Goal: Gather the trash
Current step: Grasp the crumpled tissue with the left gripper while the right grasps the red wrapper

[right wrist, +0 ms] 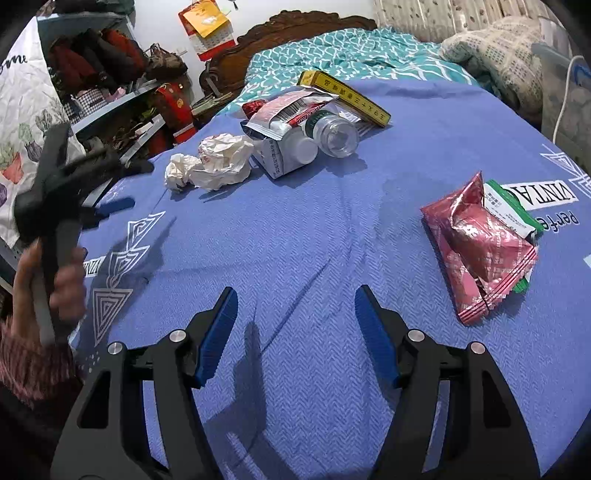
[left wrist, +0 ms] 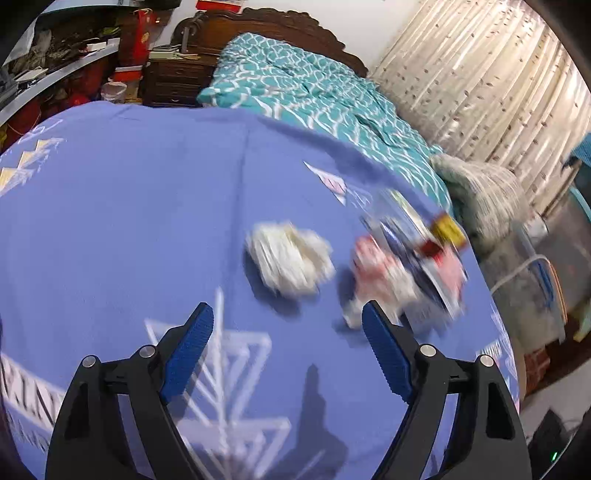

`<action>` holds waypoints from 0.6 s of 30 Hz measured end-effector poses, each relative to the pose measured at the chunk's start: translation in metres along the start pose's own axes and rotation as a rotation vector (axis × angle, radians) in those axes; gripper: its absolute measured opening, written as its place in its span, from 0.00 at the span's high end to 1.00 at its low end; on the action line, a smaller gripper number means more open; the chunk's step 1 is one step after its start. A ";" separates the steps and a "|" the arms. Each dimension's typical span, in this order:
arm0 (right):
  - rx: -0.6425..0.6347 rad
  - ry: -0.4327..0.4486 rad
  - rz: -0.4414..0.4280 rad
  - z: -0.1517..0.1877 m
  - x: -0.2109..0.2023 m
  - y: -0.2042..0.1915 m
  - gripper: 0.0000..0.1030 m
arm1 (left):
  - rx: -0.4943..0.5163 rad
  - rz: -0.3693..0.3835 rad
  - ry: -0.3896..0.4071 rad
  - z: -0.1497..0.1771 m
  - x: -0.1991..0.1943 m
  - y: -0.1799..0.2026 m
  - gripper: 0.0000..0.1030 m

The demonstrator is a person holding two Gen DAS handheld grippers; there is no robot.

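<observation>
Trash lies on a blue cloth (right wrist: 295, 229). In the right wrist view a crumpled white paper wad (right wrist: 218, 160) lies at the far left, next to a pile with a white carton (right wrist: 275, 155), a clear plastic bottle (right wrist: 332, 134), a red-white pouch (right wrist: 291, 107) and a yellow box (right wrist: 347, 96). Red snack wrappers (right wrist: 480, 247) lie at the right. My right gripper (right wrist: 293, 317) is open and empty above bare cloth. My left gripper (left wrist: 286, 325) is open and empty, just short of the blurred paper wad (left wrist: 290, 258) and pile (left wrist: 410, 266).
The cloth covers a bed with a teal quilt (left wrist: 317, 99) and a wooden headboard (right wrist: 295, 26) behind. Cluttered shelves (right wrist: 110, 92) stand at the left. A curtain (left wrist: 480, 74) hangs at the right. The left gripper held by a hand (right wrist: 62, 284) shows in the right wrist view.
</observation>
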State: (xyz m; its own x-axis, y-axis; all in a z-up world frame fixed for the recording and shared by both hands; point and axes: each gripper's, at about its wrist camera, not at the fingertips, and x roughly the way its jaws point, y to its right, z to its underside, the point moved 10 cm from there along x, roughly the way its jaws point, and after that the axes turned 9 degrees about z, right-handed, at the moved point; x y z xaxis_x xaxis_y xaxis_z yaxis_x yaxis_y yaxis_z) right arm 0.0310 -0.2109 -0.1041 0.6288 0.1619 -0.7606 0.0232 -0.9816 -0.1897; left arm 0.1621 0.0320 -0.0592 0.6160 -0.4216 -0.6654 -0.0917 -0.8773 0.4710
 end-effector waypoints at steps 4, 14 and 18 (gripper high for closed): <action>0.022 0.013 -0.033 -0.003 -0.008 0.000 0.36 | 0.019 -0.032 -0.069 -0.021 0.037 -0.009 0.24; 0.229 0.185 0.147 -0.033 -0.057 0.110 0.35 | 0.004 0.051 -0.065 -0.011 0.050 -0.006 0.67; 0.359 0.119 0.106 -0.025 -0.041 0.140 0.43 | -0.036 0.083 -0.044 0.002 0.025 -0.008 0.67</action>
State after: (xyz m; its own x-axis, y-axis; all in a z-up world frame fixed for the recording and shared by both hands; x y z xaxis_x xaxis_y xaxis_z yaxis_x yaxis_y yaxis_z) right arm 0.0282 -0.3579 -0.0844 0.6993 0.0274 -0.7143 -0.3068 -0.8910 -0.3346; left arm 0.1770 0.0280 -0.0812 0.5723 -0.5030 -0.6477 -0.1123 -0.8305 0.5457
